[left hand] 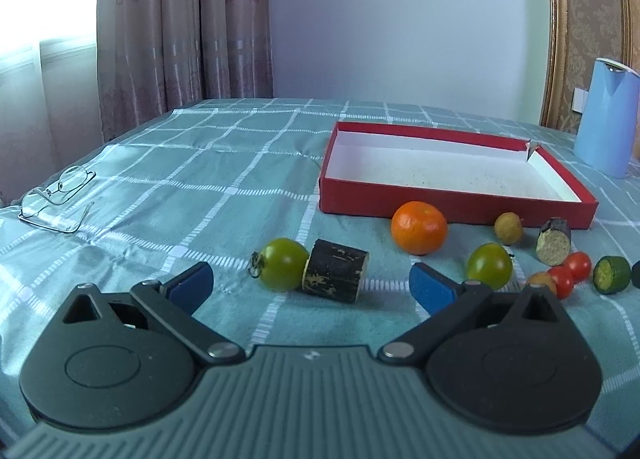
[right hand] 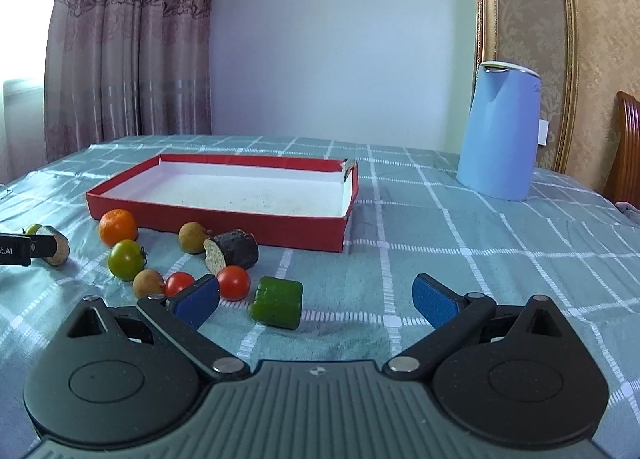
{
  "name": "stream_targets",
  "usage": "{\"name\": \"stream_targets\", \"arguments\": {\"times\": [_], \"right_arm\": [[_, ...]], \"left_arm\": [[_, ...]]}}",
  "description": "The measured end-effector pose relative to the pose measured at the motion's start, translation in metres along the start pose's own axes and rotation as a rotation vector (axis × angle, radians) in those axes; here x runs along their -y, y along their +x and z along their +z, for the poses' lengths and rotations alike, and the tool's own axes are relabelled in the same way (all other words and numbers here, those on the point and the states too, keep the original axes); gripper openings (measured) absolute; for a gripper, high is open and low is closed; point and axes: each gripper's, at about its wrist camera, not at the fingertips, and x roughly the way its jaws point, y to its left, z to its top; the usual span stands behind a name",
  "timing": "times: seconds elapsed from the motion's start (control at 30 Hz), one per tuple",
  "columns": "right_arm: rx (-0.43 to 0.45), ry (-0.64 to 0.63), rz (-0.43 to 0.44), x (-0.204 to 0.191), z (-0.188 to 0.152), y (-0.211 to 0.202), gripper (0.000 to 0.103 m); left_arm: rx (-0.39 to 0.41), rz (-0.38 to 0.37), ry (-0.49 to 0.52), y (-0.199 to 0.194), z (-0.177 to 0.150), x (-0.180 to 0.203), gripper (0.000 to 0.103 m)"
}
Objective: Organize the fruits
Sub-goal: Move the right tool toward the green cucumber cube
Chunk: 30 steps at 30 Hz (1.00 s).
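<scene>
Between the wide left tongs (left hand: pixel 311 286) lies a dark chunk (left hand: pixel 335 276); right tongs (right hand: pixel 316 297) wide, empty.

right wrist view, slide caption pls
Open right gripper near green cucumber chunk; empty red cardboard tray behind.

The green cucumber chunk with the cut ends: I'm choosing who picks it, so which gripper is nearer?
Right. The right gripper has the green cucumber chunk just ahead between its open jaws; the left gripper sits far to its left.
</scene>
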Motion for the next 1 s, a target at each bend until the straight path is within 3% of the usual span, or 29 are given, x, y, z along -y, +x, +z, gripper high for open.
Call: {"name": "stream_targets", "arguments": {"times": [0.3, 0.4, 0.9, 1.0], "right_arm": [[-0.018, 0.011, 0.012, -0.004, 0.003, 0.007, 0.102], [-0.038, 0.013, 0.015, -0.005, 0.003, 0.01, 0.092], [-0.065, 0.03, 0.033, -0.002, 0.001, 0.015, 0.085], [-0.073, 0.033, 0.044, -0.002, 0.001, 0.016, 0.074]], "left_arm": [[-0.008, 0.0, -0.031, 0.004, -0.001, -0.005, 0.103], [-0.008, -0.002, -0.032, 0.005, -0.001, -0.005, 0.103], [-0.019, 0.005, -0.02, 0.008, -0.002, -0.003, 0.103], [-0.018, 0.011, -0.011, 0.008, -0.002, -0.001, 0.103]]}}
